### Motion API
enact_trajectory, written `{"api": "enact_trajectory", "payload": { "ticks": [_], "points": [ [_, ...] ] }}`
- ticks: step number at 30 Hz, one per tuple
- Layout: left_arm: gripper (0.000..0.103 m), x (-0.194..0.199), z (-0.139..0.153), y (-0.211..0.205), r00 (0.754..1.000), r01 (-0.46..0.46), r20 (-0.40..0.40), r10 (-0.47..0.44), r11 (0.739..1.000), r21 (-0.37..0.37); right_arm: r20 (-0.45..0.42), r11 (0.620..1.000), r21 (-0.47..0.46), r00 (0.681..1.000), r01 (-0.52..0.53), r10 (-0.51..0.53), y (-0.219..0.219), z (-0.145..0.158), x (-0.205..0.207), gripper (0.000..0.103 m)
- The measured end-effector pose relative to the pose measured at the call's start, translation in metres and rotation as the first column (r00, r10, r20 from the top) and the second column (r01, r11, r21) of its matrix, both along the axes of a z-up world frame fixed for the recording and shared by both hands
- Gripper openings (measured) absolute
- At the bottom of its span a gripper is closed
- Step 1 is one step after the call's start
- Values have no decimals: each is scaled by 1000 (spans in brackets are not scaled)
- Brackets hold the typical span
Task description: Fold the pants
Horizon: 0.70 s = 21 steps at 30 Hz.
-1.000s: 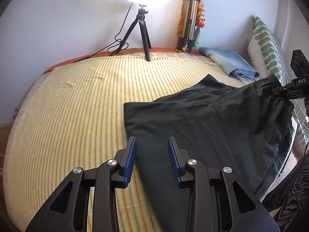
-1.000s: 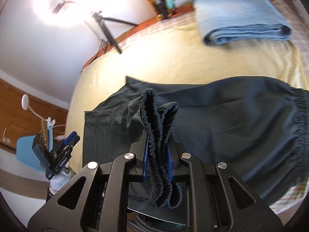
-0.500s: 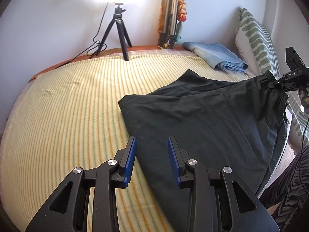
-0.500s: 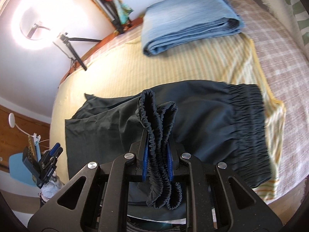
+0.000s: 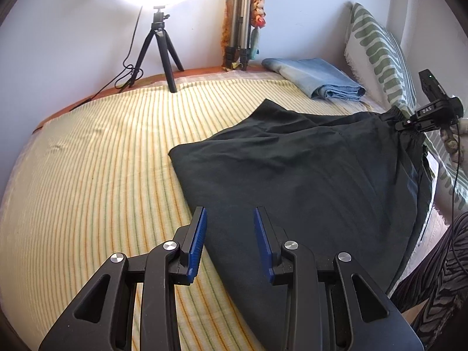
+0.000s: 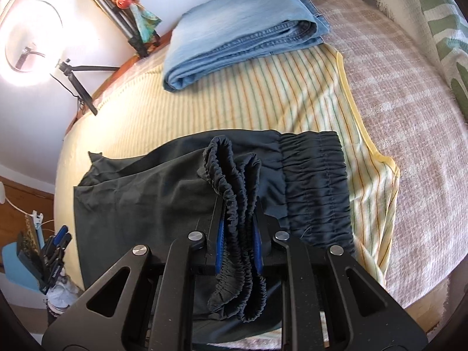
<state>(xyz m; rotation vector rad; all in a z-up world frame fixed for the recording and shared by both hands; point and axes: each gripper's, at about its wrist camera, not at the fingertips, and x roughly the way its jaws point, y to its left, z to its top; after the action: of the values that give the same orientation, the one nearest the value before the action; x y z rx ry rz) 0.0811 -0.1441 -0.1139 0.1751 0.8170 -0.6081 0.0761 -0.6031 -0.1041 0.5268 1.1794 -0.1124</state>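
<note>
Dark green pants [image 5: 307, 175] lie spread on the striped yellow bedsheet [image 5: 87, 161], legs toward the left and waistband at the right. My left gripper [image 5: 229, 239] is open and empty, hovering just above the near leg edge. My right gripper [image 6: 237, 231] is shut on a bunched part of the elastic waistband [image 6: 234, 181] and holds it lifted above the bed. It also shows at the far right of the left wrist view [image 5: 427, 117]. The rest of the waistband [image 6: 313, 181] lies flat on the sheet.
Folded blue jeans [image 5: 316, 80] lie at the back of the bed. A ring light on a small tripod [image 5: 161, 44] and a folded tripod [image 5: 241, 29] stand by the wall. A green-patterned pillow [image 5: 380, 58] leans at the right. The bed edge is at the right.
My right gripper has carried the held waistband further right and up toward the pillow, stretching the pants out. My left gripper has shifted a little over the near leg, still open.
</note>
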Motion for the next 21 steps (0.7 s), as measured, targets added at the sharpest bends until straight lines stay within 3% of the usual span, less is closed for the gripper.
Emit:
{"api": "enact_trajectory", "payload": {
  "ticks": [3, 10, 13, 16, 19, 21],
  "points": [
    [31, -5, 0, -5, 1000, 25, 0, -25, 1000, 1, -13, 999, -34, 1000, -19, 18, 0, -6, 3, 17],
    [31, -13, -4, -16, 998, 65, -10, -65, 998, 13, -14, 1000, -13, 1000, -18, 18, -6, -6, 3, 17],
    [31, -14, -6, -17, 998, 70, -12, -70, 997, 17, -13, 1000, -12, 1000, -17, 17, -8, 0, 0, 27],
    [31, -15, -5, -16, 998, 69, -7, -69, 997, 14, -10, 996, -86, 1000, -7, 6, -8, 13, -9, 40],
    [31, -15, -4, -13, 998, 64, -11, -64, 998, 6, 41, 985, -175, 999, -3, 10, -3, 35, -21, 40],
    [31, -15, -3, -10, 998, 58, -16, -58, 998, -1, 96, 982, -187, 995, -21, 40, 7, 49, -28, 40]
  ]
}}
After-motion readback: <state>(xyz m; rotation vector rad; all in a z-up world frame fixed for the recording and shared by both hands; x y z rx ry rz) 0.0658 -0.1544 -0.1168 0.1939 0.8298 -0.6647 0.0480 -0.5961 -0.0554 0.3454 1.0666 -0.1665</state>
